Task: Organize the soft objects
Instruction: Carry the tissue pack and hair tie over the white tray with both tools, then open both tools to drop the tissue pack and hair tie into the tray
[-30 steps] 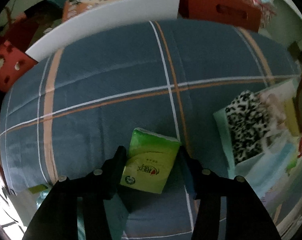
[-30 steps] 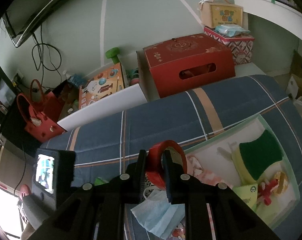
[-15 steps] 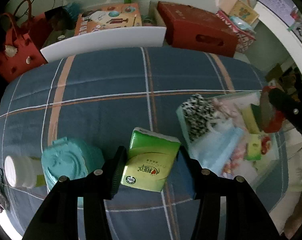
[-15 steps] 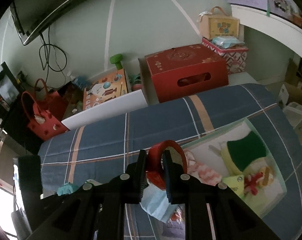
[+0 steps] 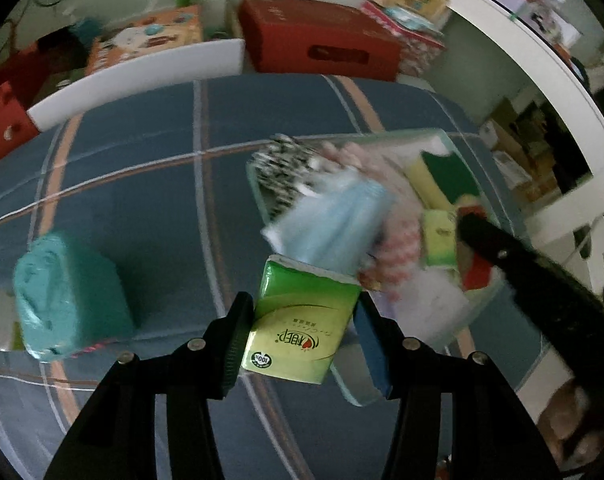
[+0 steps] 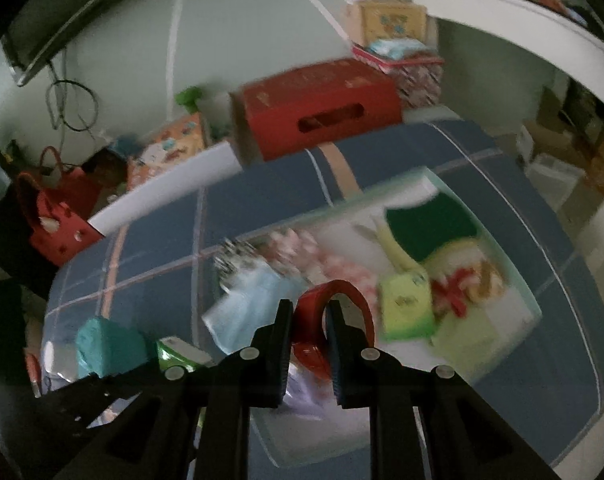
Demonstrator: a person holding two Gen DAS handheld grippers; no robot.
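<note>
**Two hands full, one crowded tray**

Two grippers are busy over the blue bed. The left gripper [image 5: 302, 332] squeezes a green tissue pack [image 5: 298, 320] from both sides and holds it up in the air, just at the near edge of the tray [image 5: 441, 136]. The right gripper [image 6: 309, 336] pinches the wall of a red tape roll [image 6: 333, 320] above the middle of the tray.

The tray looks full. A blue mask [image 5: 333, 224], a spotted cloth [image 5: 282, 168], a sponge [image 6: 429, 224] and a small green pack [image 6: 405, 308] lie in it. A teal bundle [image 5: 62, 292] sits on the bed, well apart from the tray.

What could go wrong? I think the two grippers could bump, since both are near the same spot. The tissue pack could land on the mask's edge and slide out onto the bed. The roll could tip and roll away if let go on the soft pile.
</note>
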